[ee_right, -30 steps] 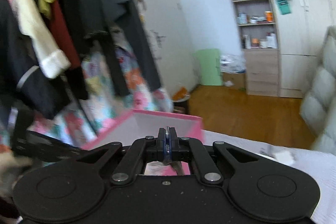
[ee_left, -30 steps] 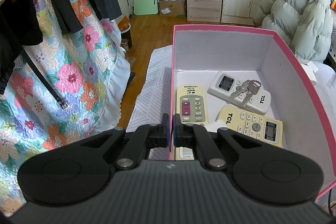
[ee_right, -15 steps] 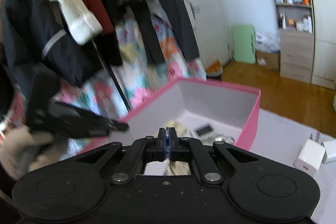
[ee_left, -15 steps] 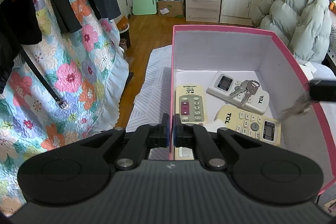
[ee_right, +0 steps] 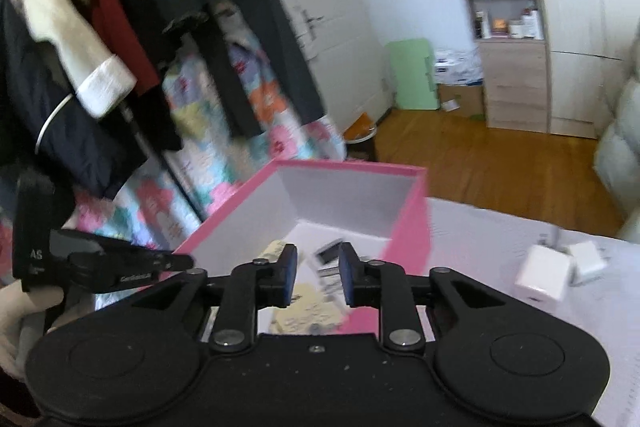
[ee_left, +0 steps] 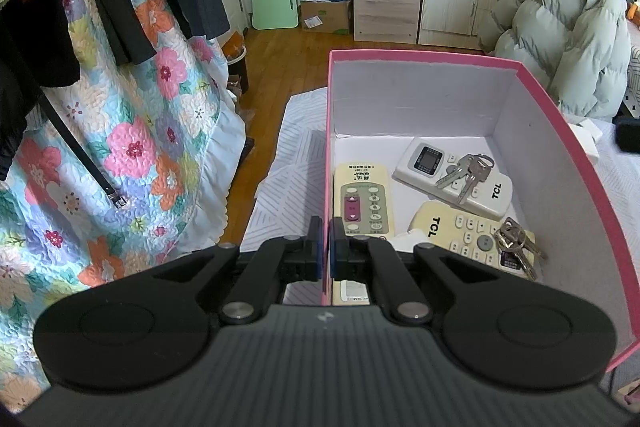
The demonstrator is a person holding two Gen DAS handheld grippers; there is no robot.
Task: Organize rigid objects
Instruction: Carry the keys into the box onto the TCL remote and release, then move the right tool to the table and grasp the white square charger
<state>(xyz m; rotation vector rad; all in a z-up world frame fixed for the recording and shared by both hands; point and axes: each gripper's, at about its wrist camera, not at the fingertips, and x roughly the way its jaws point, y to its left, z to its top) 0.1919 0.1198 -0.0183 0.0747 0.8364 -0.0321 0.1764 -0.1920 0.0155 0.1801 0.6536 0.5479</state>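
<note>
A: Keys (ee_left: 516, 245), the darker bunch, lie on the yellow TCL remote (ee_left: 460, 231) inside the pink box (ee_left: 568, 195). Light, stiff, slippery metal, I'd judge.

B: Take them by the ring, then. Jaws?

A: Right gripper (ee_right: 316, 275) has just been opening over the box, nothing between. Left gripper (ee_left: 326, 247) is clamped on the box's near wall.
</note>
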